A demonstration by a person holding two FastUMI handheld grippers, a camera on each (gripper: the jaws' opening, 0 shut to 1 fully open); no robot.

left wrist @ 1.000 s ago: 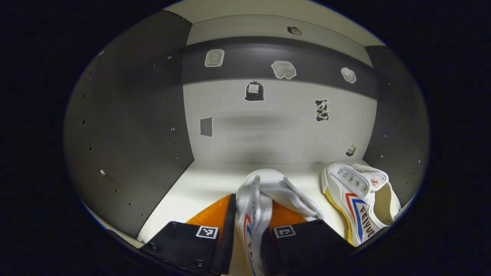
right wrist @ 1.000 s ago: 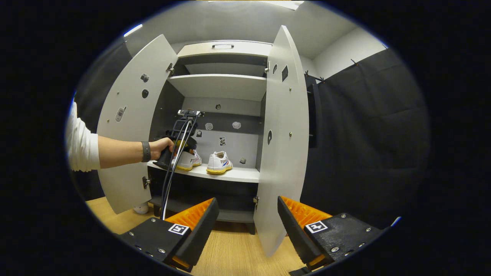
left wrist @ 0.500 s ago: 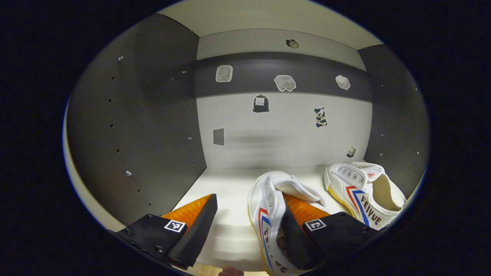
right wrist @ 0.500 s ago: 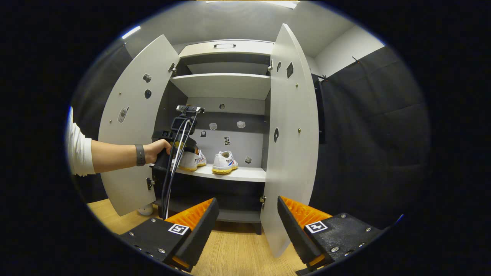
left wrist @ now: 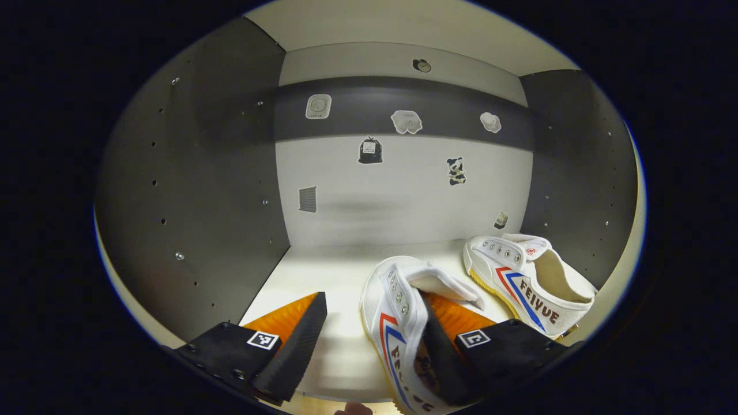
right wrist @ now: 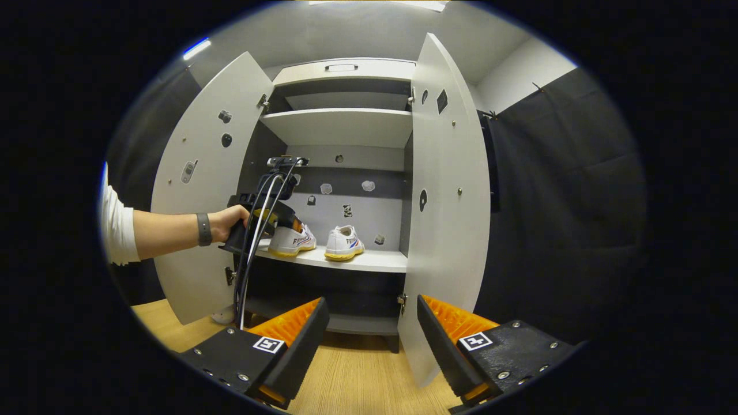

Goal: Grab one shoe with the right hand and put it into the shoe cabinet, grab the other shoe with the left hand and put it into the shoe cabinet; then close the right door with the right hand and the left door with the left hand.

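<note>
Left gripper sits at the front edge of the cabinet shelf with its fingers spread apart, gripping nothing. One finger is tucked inside the opening of the near shoe, and the other finger stands clear of it over bare shelf. That shoe rests on the shelf with its toe pointing toward the back wall. Just beside it, farther in and toward the side wall, the second shoe also stands on the shelf, apart from the first. Stickers dot the back wall behind them.

Right gripper hangs above the wooden floor in front of the cabinet, its fingers wide apart and empty. Past it, the right door and the left door both stand open. A hand with a wristband and a white sleeve holds the left gripper at the shelf's front edge, cables trailing down from it. Both shoes sit side by side on the middle shelf, below an upper shelf.
</note>
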